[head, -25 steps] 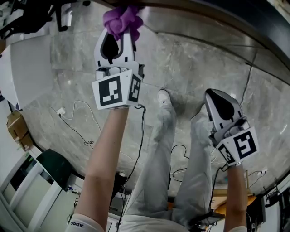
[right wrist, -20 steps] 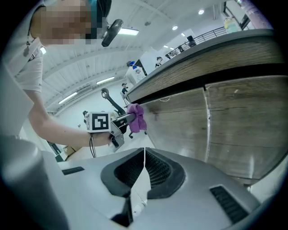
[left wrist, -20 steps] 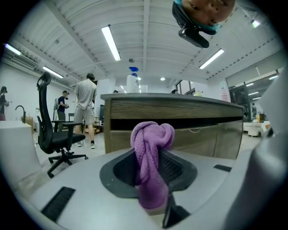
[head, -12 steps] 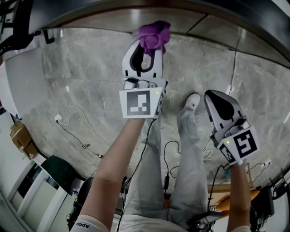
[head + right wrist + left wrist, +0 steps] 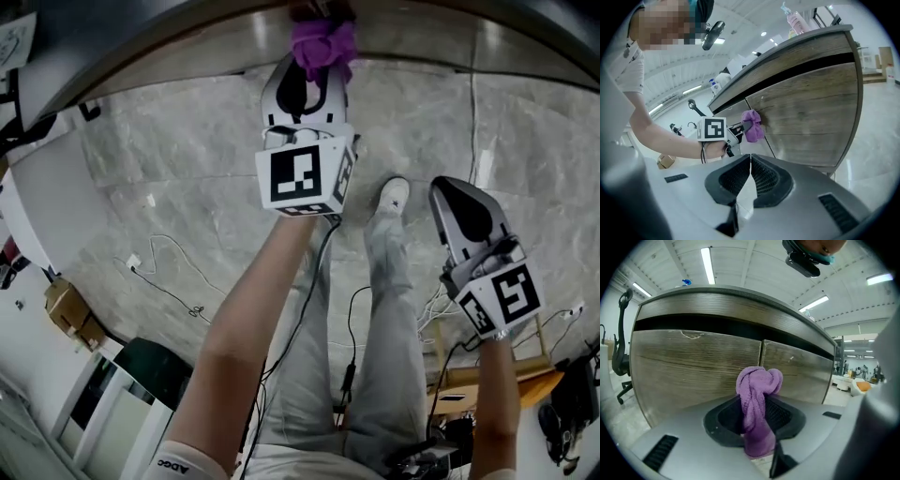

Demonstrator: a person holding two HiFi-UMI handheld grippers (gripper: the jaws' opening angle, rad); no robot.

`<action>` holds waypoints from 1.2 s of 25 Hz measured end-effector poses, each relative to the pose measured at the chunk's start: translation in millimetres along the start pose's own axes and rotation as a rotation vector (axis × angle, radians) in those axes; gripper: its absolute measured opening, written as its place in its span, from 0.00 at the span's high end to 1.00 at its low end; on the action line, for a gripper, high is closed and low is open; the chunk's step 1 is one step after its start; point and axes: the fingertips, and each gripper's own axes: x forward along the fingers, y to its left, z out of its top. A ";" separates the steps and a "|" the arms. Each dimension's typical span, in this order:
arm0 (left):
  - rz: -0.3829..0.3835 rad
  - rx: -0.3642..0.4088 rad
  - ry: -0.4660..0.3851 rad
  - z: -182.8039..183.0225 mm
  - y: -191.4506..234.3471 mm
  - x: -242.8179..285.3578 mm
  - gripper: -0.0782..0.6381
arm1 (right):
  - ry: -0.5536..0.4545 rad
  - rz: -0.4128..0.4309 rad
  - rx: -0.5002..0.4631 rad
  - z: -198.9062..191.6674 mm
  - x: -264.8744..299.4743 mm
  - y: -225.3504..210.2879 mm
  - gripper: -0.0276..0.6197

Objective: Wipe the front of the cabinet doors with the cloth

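At cabinet door (image 5: 693, 366), left gripper (image 5: 757, 401) fingers clamp cloth (image 5: 757, 390), closer than before; right gripper (image 5: 750, 161) fingers clenched, empty.

Open-plan lab or office hall: ceiling strip lights (image 5: 707, 266) upper left, office chair (image 5: 620, 348) left edge, cables (image 5: 173, 292) across stone floor (image 5: 187, 159).

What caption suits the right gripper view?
Left gripper holds a purple cloth up to the wooden cabinet doors; right gripper shut, empty.
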 end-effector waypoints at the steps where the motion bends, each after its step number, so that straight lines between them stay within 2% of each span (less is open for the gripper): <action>1: -0.008 0.010 0.002 0.3 2.9 0.0 0.73 | 0.000 -0.006 0.004 -1.2 -0.5 0.8 0.91; 7: -0.087 0.092 0.014 3.3 22.2 -0.9 0.73 | -0.001 -0.061 0.018 -5.7 6.1 4.7 0.91; 12: -0.074 0.099 0.039 1.9 83.2 -15.8 0.73 | -0.018 -0.074 0.041 3.3 44.4 36.2 0.91; 20: -0.013 0.128 0.059 -4.9 203.4 -49.0 0.73 | -0.027 0.022 0.006 22.0 133.0 109.2 0.91; 23: 0.053 0.121 0.056 -2.8 251.6 -62.5 0.73 | -0.012 0.062 -0.022 27.8 156.6 131.3 0.91; 26: 0.121 0.136 0.066 -2.5 292.4 -74.1 0.73 | 0.025 0.094 -0.050 27.9 168.0 142.3 0.91; 30: 0.171 0.184 0.078 -0.3 325.8 -83.7 0.73 | 0.052 0.108 -0.070 22.1 173.2 145.7 0.91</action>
